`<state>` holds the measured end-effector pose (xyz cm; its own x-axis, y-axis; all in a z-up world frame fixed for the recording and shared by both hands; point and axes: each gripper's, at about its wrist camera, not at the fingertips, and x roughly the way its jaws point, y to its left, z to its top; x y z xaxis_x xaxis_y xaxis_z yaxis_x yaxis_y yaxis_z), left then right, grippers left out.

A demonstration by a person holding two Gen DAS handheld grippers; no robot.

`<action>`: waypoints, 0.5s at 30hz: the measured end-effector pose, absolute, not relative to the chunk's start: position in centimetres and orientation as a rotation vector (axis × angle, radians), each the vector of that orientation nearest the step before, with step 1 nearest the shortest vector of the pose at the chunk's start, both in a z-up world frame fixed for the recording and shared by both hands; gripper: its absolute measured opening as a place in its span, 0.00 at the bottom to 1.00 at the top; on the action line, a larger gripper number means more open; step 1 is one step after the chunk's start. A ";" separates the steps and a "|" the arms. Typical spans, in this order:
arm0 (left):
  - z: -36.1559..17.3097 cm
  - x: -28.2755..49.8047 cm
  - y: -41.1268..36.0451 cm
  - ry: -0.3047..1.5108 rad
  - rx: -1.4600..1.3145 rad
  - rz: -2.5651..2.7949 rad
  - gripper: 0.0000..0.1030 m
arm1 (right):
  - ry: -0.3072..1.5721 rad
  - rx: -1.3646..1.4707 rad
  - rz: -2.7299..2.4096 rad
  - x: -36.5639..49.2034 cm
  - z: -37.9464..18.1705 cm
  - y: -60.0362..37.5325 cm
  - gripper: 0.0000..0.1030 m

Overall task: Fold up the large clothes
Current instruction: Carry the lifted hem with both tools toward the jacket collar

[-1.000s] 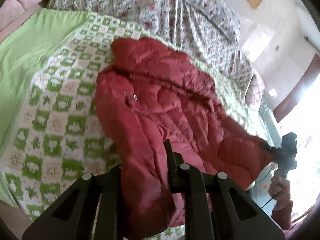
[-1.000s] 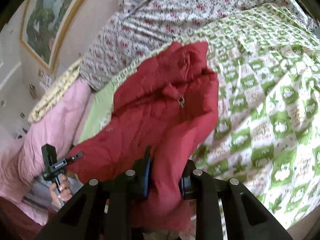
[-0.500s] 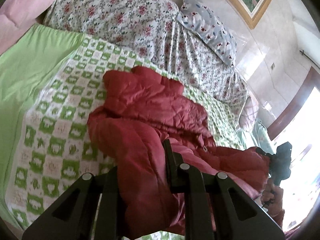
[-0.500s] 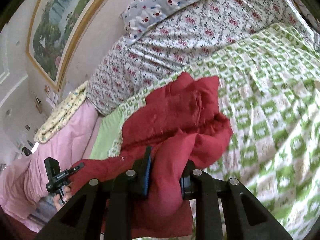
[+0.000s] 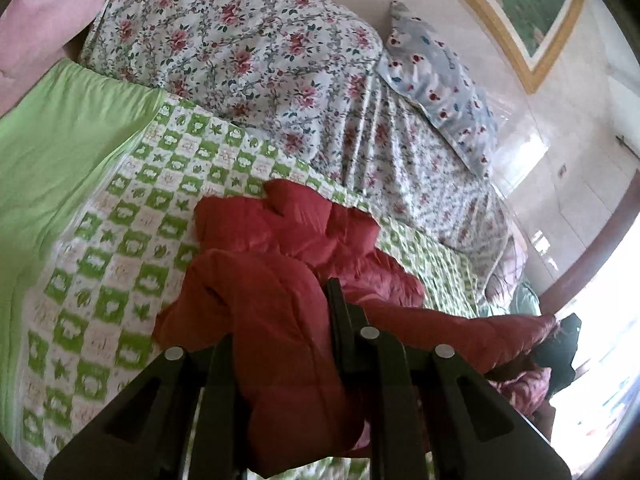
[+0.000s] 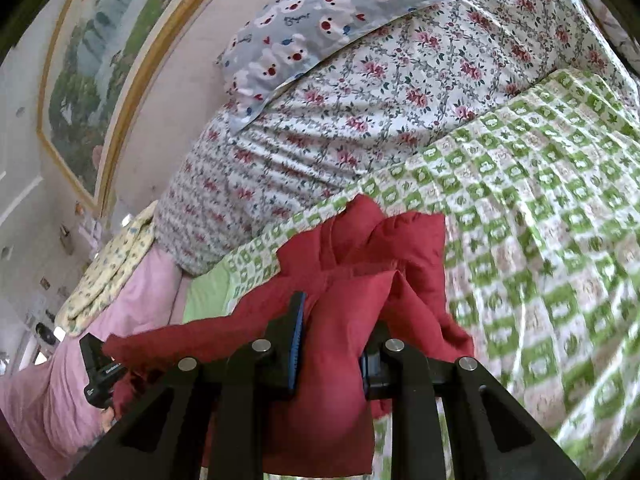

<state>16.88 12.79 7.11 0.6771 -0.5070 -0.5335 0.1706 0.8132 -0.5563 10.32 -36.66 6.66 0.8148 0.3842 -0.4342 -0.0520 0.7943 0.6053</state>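
Spread across the bed is a green-and-white checked quilt [image 5: 120,264], with a plain green sheet [image 5: 52,168] along its left edge and a pink blanket [image 5: 36,28] bunched in the far left corner. Behind the quilt rises a heap of rose-print bedding [image 5: 260,60], and a grey pillow with a little animal-face print [image 5: 440,96] leans on top of it, against the wall. Above that hangs a landscape painting in a gold frame [image 5: 532,4].

On the quilt, roughly in the middle of the bed, lies the far part of a red padded jacket [image 5: 288,236], crumpled into thick folds; its near edge is lifted clear of the bed and runs as one long fold between the two tools.

At the left end of that edge, the left gripper [image 5: 280,336] is clenched on a fat roll of the red cloth, which bulges up between its black fingers and hangs down below them. From there the lifted fold runs rightward to the right gripper [image 6: 332,344], which is likewise clamped on a thick bunch of the jacket, its blue-edged pads [image 6: 298,344] pressed into the padding on either side. Seen from the right-hand tool, the checked quilt stretches off to the right, and a pale yellow flowered cloth [image 6: 108,276] lies over the pink blanket near the wall.
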 end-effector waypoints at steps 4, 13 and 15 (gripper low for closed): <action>6.8 20.0 12.2 0.749 -0.509 -0.376 0.14 | 0.582 0.617 0.225 13.5 6.5 -36.8 0.20; 4.1 27.3 11.4 0.807 -0.512 -0.326 0.14 | 0.620 0.700 0.158 20.3 3.9 -39.0 0.21; 3.1 29.0 11.0 0.824 -0.506 -0.318 0.14 | 0.633 0.713 0.143 21.7 3.0 -39.3 0.21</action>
